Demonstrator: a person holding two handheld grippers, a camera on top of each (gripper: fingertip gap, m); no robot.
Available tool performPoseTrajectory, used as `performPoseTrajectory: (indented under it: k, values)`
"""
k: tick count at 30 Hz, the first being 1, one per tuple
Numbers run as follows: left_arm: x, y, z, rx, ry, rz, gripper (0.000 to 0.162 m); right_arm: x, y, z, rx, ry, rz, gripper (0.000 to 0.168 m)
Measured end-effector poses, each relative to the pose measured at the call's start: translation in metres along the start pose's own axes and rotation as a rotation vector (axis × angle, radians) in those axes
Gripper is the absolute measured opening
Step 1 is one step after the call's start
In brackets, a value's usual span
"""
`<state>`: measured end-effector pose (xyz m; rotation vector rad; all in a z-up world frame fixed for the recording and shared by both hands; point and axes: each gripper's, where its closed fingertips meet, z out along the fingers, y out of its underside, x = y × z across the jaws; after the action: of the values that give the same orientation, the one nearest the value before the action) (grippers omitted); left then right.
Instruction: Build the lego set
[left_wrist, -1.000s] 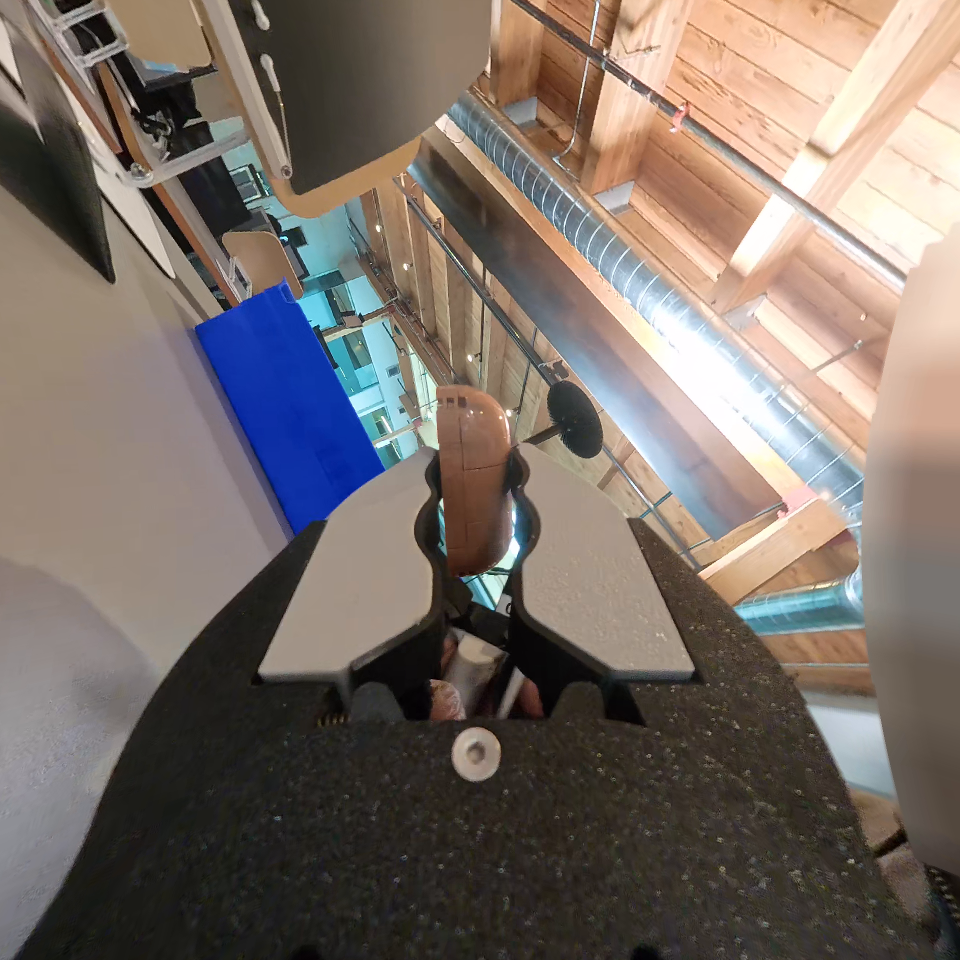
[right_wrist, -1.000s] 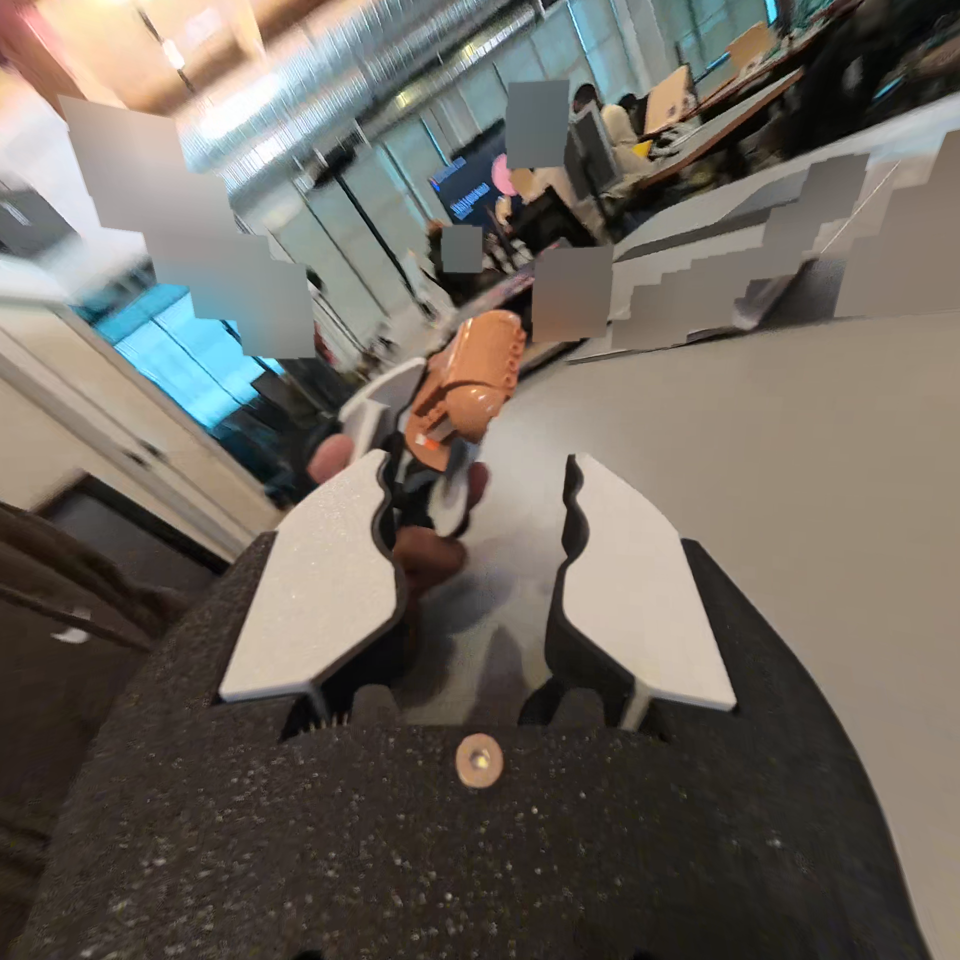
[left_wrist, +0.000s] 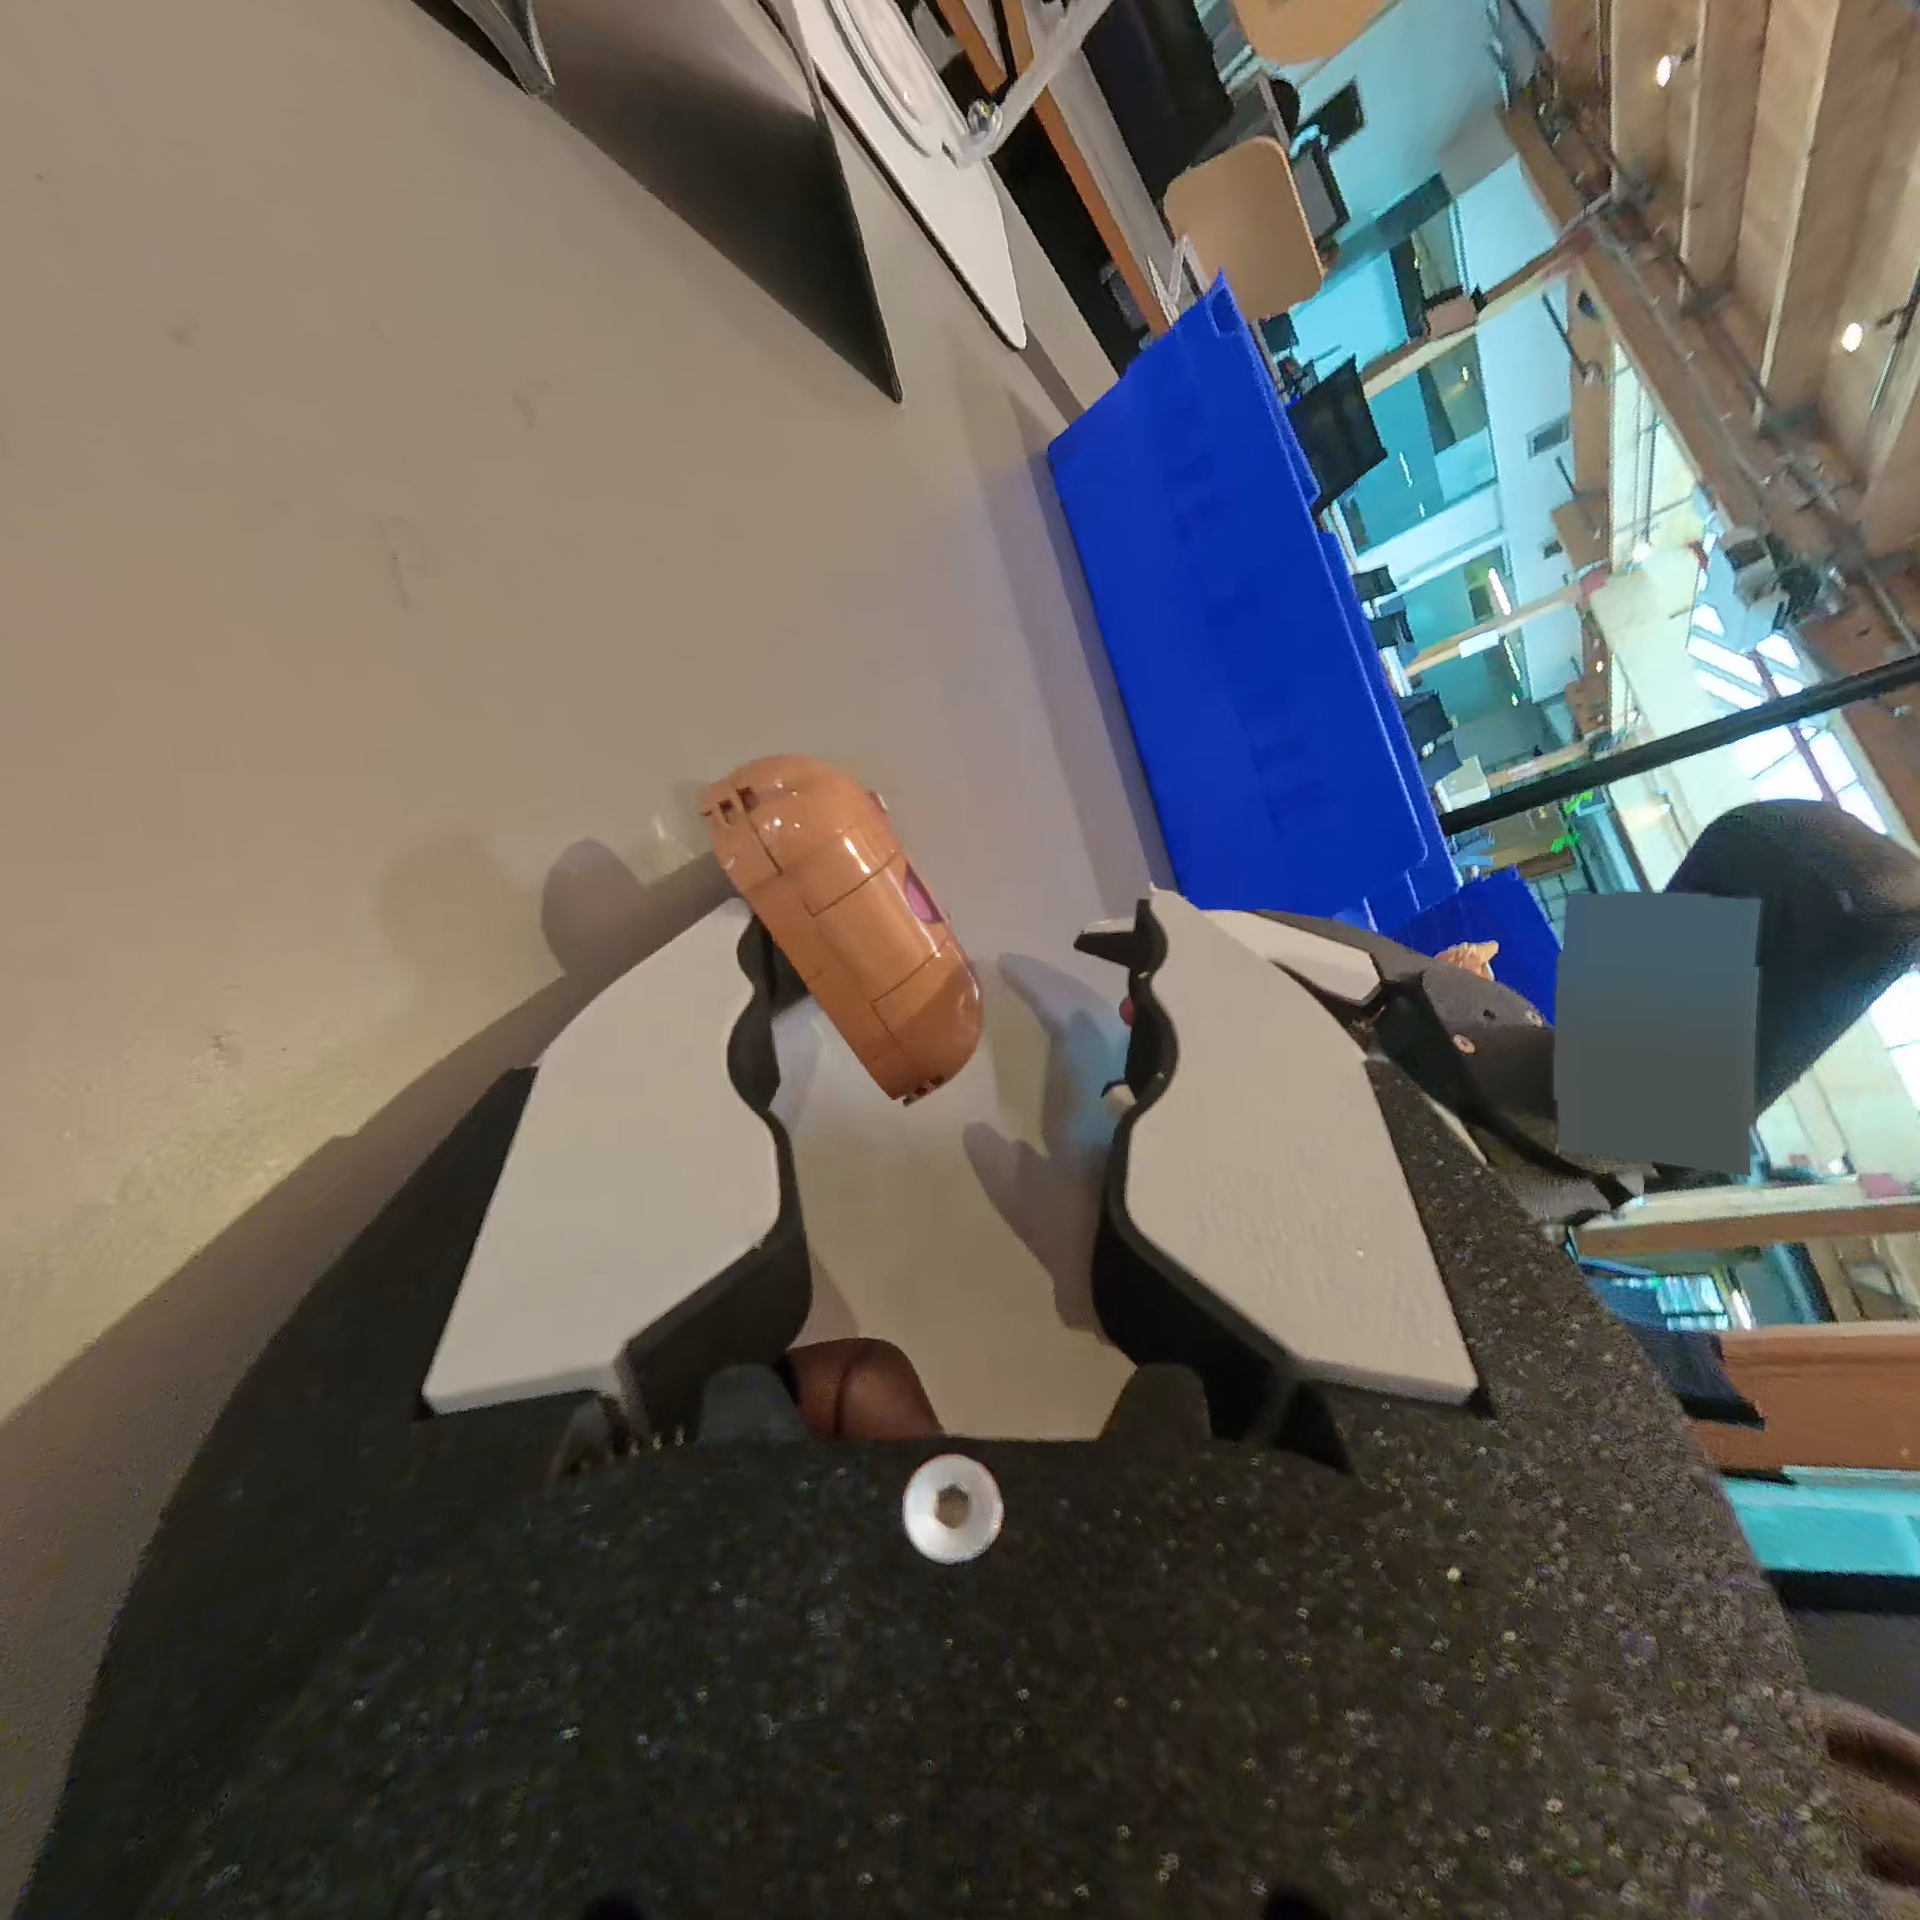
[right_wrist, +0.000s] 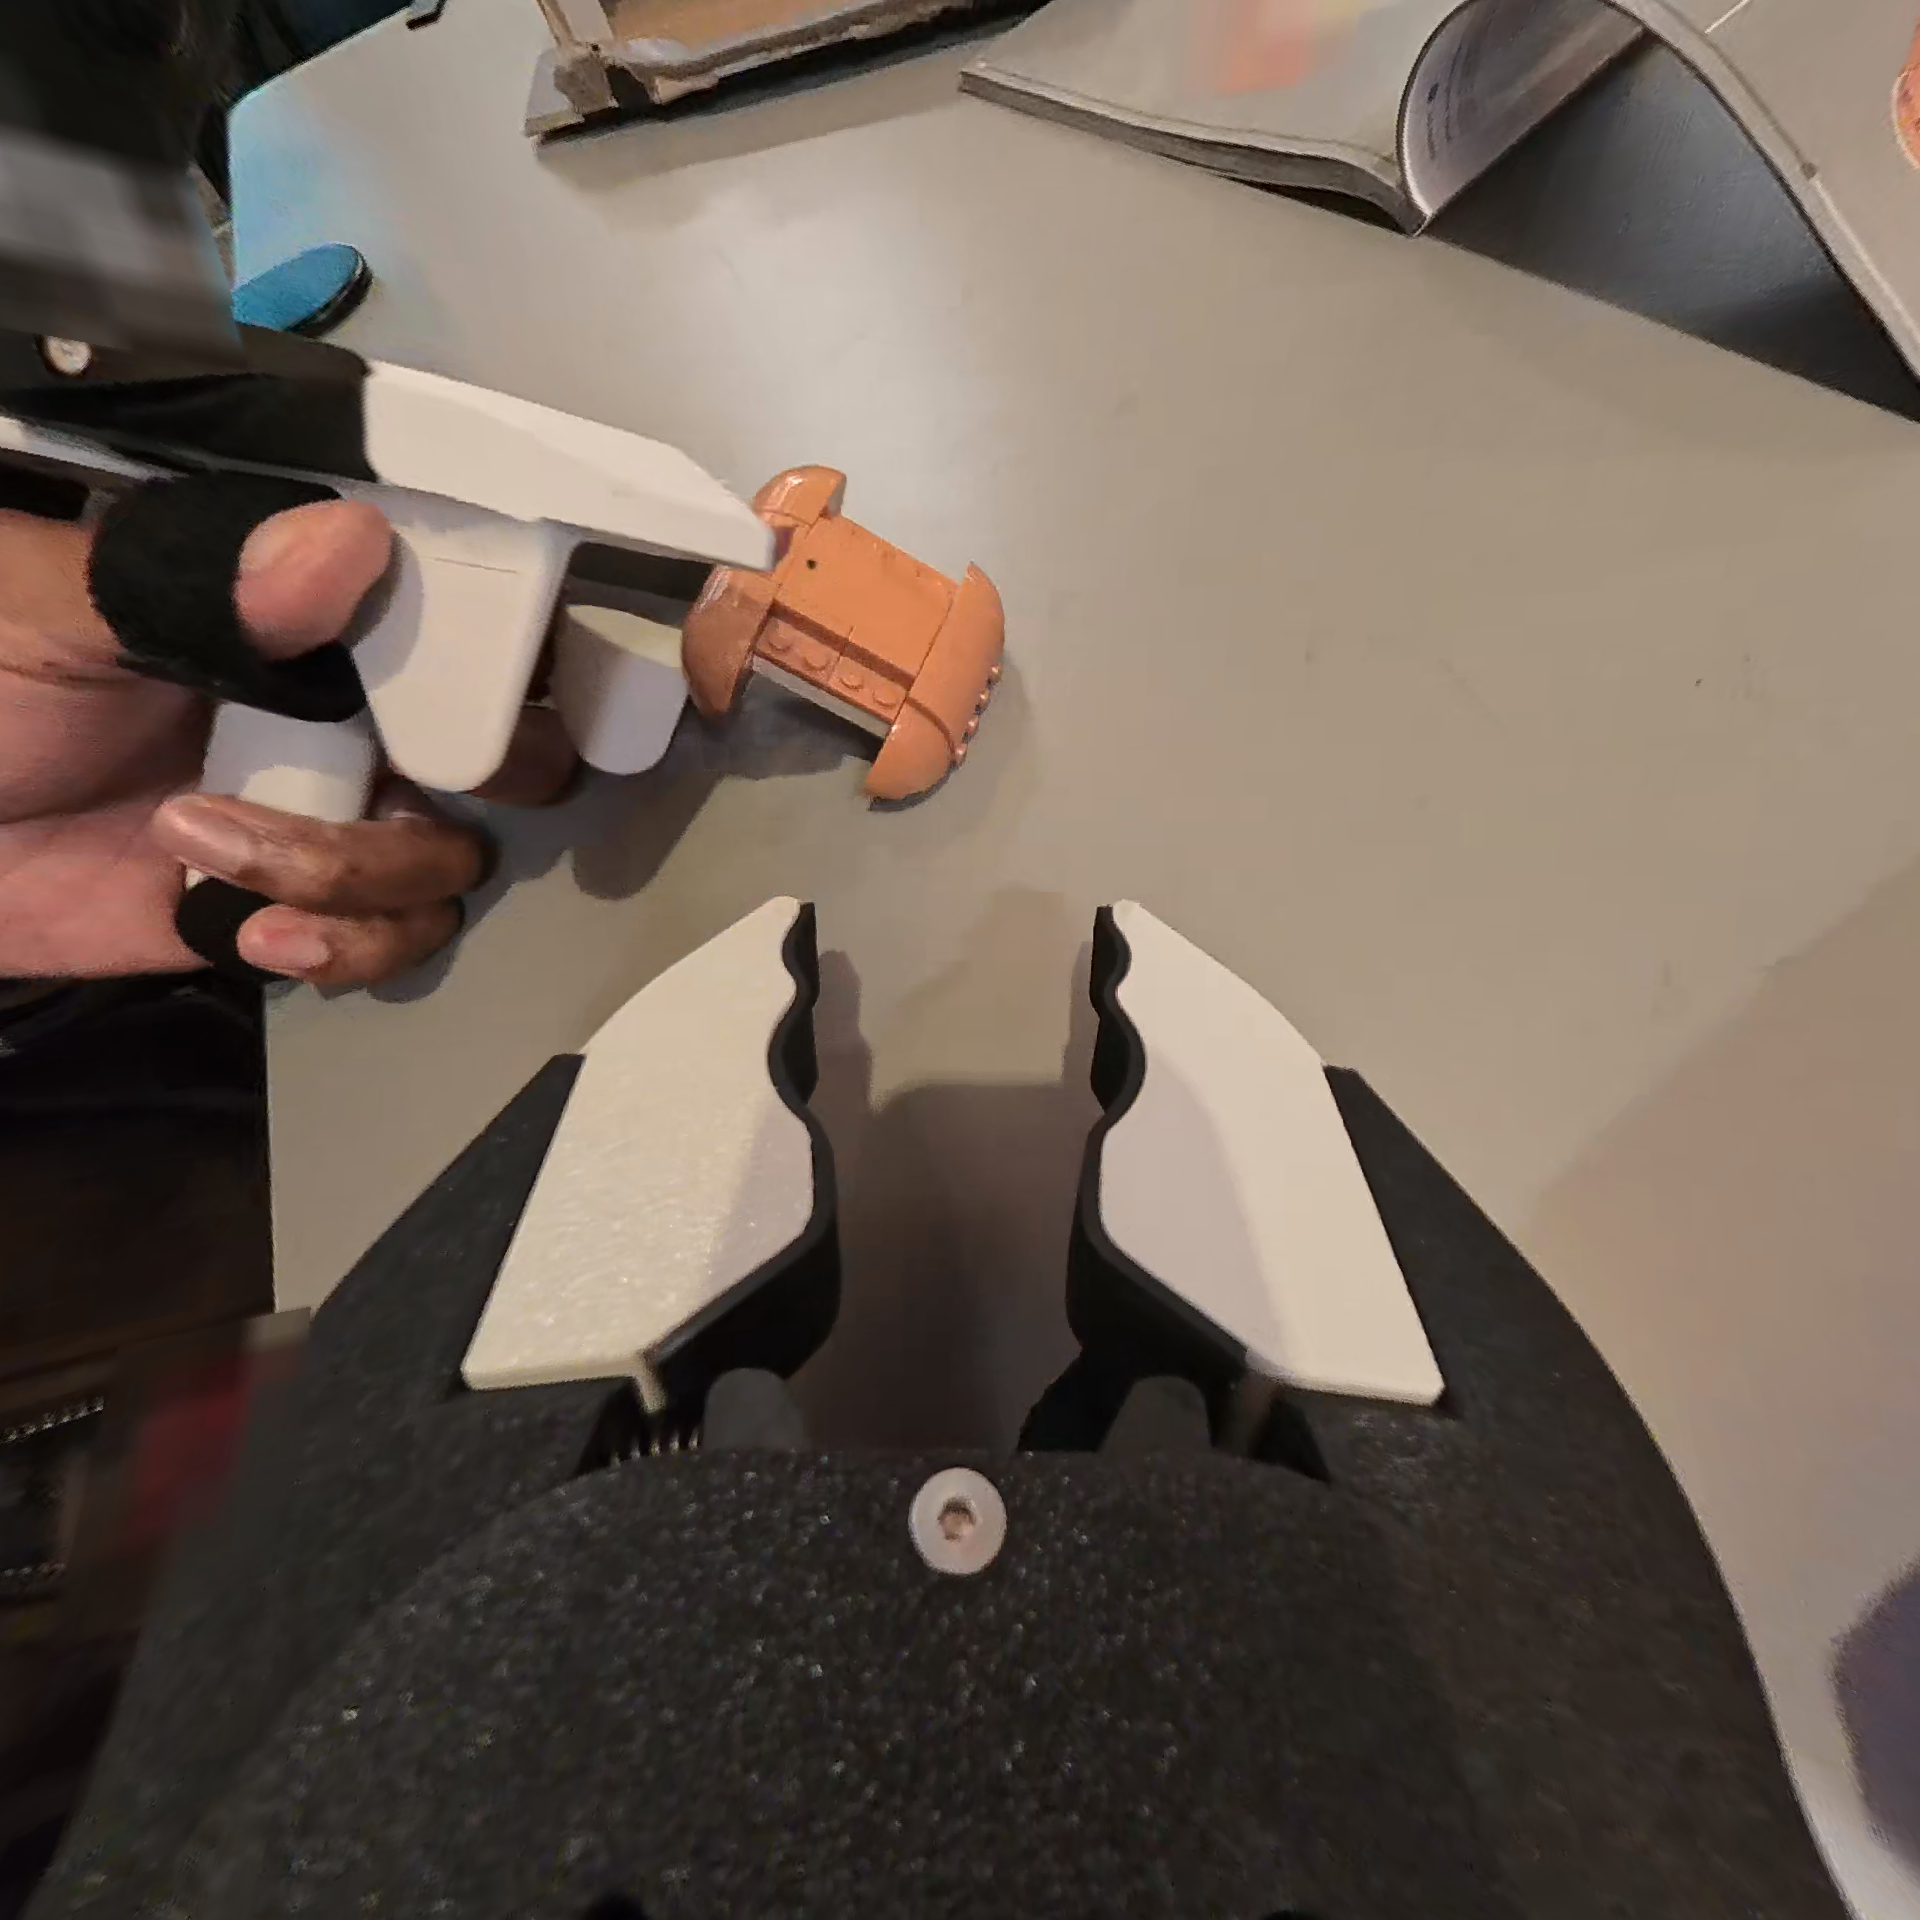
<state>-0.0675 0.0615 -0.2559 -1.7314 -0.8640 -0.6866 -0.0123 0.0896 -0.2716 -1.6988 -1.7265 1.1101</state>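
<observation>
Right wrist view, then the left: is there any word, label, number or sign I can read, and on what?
Nothing can be quoted; no text is legible in either view.
Booklet: small print on the curled page, too small to read.
Blue bin: faint raised marks on its wall, too blurred to read.
Lego piece: no writing shows.
Left hand-held gripper and right hand-held gripper: no markings show.

Open-plan office or workspace: grey table (right_wrist: 1351, 520) with open booklet (right_wrist: 1455, 114), blue storage bins (left_wrist: 1247, 644), plywood chairs (left_wrist: 1242, 223), exposed timber ceiling beams (left_wrist: 1704, 156), glass-walled rooms beyond.
</observation>
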Motion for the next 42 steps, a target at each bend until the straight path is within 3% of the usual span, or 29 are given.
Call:
performPoseTrajectory:
  k: [11, 18, 23, 27, 29, 35, 42]
  values:
    - [0.025, 0.058, -0.025, -0.322, 0.059, 0.27, 0.076, -0.004, 0.0, -0.007, 0.034, -0.036, 0.007, 0.049]
    - [0.029, 0.072, -0.055, -0.474, 0.115, 0.5, 0.078, -0.001, 0.0, -0.007, 0.037, -0.031, 0.024, 0.048]
    - [0.043, 0.034, -0.061, -0.312, 0.26, 0.707, 0.076, -0.003, -0.003, -0.009, 0.064, -0.037, 0.006, 0.048]
    - [0.044, -0.011, -0.043, -0.106, 0.282, 0.927, 0.076, -0.001, -0.005, -0.011, 0.081, -0.035, 0.006, 0.05]
    - [0.039, -0.026, -0.029, -0.085, 0.274, 0.979, 0.076, 0.0, -0.005, -0.012, 0.086, -0.035, 0.016, 0.051]
    - [0.013, -0.048, 0.019, -0.199, 0.282, 0.893, 0.082, 0.01, -0.001, -0.017, 0.068, -0.005, 0.024, 0.05]
    - [0.016, -0.067, 0.041, -0.135, 0.41, 0.807, 0.081, 0.019, 0.004, -0.026, 0.064, -0.023, 0.065, 0.043]
